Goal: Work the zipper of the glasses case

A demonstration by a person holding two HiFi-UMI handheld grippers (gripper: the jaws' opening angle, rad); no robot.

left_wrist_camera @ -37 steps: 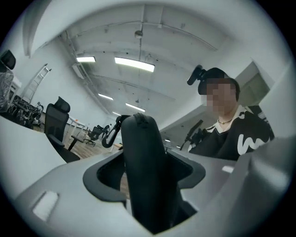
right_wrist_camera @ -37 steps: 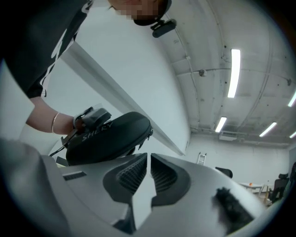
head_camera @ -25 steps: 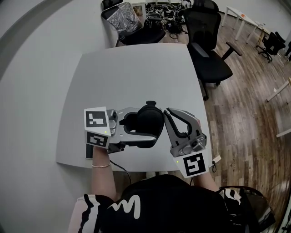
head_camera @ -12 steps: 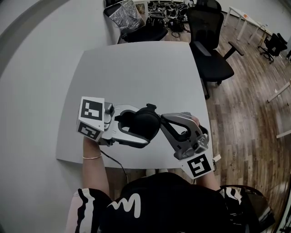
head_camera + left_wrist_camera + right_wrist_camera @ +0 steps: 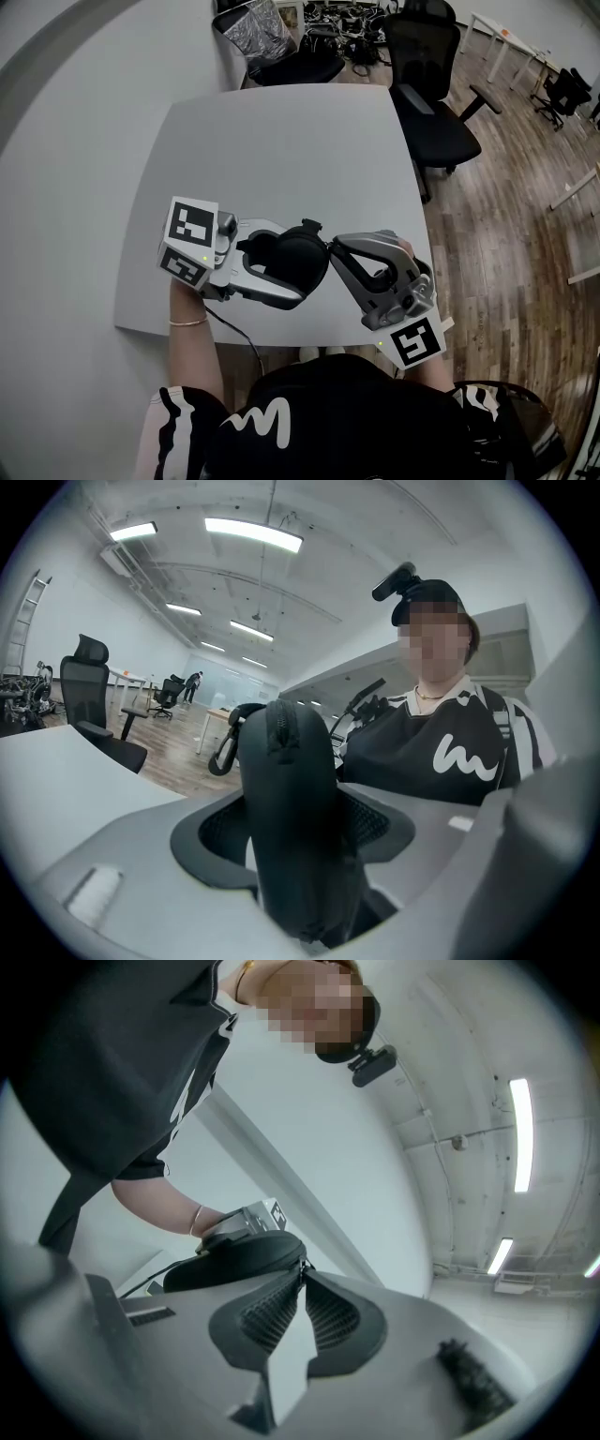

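The black glasses case is held up over the near edge of the white table. My left gripper comes in from the left, shut on the case's body. In the left gripper view the case stands on edge between the jaws, its zipper running over the top and a clip loop behind it. My right gripper reaches in from the right. Its jaws meet at the tips, pinching the small zipper pull at the rim of the case.
A black office chair stands at the table's far right corner. Another chair with a silver bag and cluttered gear sit beyond the far edge. A cable hangs from the left gripper over the near edge. Wood floor lies to the right.
Both hands have swung a little: the left gripper's marker cube has shifted left and up, the right gripper has turned and its cube sits lower. The case stays held between them.
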